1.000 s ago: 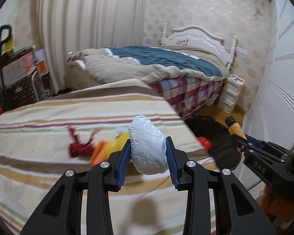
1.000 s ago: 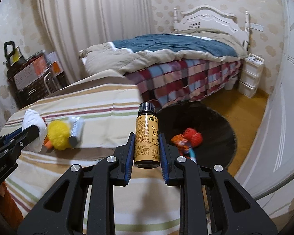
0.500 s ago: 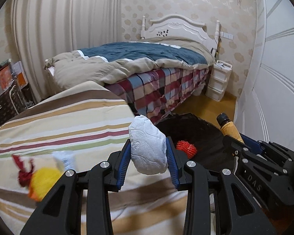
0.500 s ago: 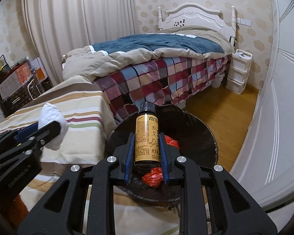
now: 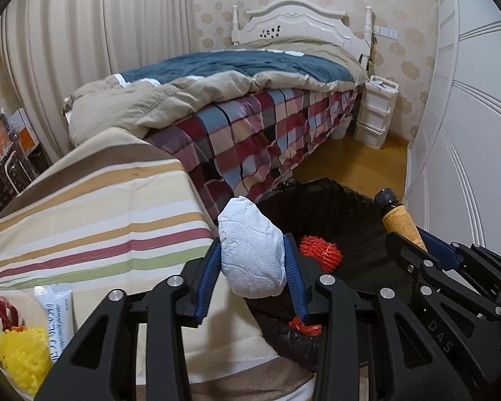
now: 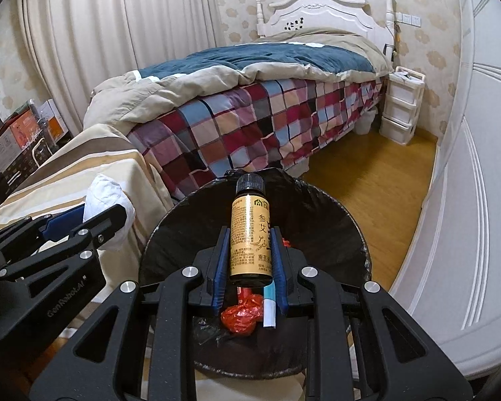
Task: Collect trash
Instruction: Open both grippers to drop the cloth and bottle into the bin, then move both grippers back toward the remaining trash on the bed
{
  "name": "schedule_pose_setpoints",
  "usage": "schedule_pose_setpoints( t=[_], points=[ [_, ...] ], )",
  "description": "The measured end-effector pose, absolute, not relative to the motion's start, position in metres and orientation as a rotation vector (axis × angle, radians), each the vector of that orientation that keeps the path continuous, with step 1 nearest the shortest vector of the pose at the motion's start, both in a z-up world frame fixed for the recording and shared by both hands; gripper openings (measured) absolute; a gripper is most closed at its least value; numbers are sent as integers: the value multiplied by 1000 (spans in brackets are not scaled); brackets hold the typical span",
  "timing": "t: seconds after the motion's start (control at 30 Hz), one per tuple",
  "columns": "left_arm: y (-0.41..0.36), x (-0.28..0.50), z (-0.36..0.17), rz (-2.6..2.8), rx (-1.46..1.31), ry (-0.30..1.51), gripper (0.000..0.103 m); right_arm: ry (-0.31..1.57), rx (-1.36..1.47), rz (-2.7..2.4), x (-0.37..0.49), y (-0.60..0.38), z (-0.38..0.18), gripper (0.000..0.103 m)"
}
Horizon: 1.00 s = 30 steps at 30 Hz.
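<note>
Standing upright in right tool [image 6: 249, 260], bottle [image 6: 250, 234], cap up, over bin [image 6: 347, 234]

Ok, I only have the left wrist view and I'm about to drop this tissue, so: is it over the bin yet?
Observer: Not quite, it seems. In the right wrist view the tissue wad sits left of the bin, above the striped cloth.
Operator: And the bottle, where is it?
Observer: The bottle stands upright in the right hand-held gripper, over the bin's opening.
Operator: Anything under it besides the red stuff?
Observer: Yes, a white-and-blue tube lies in the bin beside a red crumpled wrapper.
</note>
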<state>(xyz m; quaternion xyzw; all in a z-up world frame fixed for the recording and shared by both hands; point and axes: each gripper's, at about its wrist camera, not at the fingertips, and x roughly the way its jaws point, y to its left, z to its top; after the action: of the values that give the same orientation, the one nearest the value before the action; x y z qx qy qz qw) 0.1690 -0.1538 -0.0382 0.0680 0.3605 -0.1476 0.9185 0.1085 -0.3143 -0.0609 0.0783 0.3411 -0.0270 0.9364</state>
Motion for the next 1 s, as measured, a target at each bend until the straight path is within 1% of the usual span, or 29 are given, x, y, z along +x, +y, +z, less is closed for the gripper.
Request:
schedule_pose_setpoints(
  t=[0.03,0.07,0.1,0.13,0.17,0.23,0.27,0.33,0.4,0.47,0.5,0.53,0.6,0.7,1.0],
  points=[
    [-154,170,-39,-301,135,748,44,698,166,-56,110,-316,-63,24],
    [-154,170,-39,-296,133,750,53,696,170,-62,110,-317,-63,25],
    [-153,169,-38,-290,131,746,63,696,175,-70,111,-318,-65,28],
    [-152,166,-37,-285,127,742,67,700,183,-75,110,-319,-66,32],
    [-150,166,-37,-283,126,738,70,698,188,-84,108,-320,-66,33],
    [-148,163,-35,-276,135,732,72,696,187,-91,106,-321,-65,36],
    [-148,163,-35,-270,137,730,74,693,185,-95,105,-321,-65,37],
    [-144,161,-33,-259,130,727,76,685,179,-109,101,-321,-63,44],
    [-138,158,-31,-246,116,727,79,681,176,-115,99,-321,-61,48],
    [-132,156,-28,-233,111,728,80,673,171,-122,95,-320,-58,52],
    [-128,153,-26,-227,104,728,80,668,168,-128,91,-319,-55,58],
    [-124,153,-25,-220,98,728,80,666,169,-128,90,-318,-54,61],
    [-116,148,-21,-210,83,728,81,664,169,-122,86,-316,-50,62],
    [-102,133,-15,-196,70,723,81,661,162,-114,76,-308,-45,66],
    [-61,90,-9,-143,69,708,81,672,142,-36,46,-266,-37,67]
  ],
)
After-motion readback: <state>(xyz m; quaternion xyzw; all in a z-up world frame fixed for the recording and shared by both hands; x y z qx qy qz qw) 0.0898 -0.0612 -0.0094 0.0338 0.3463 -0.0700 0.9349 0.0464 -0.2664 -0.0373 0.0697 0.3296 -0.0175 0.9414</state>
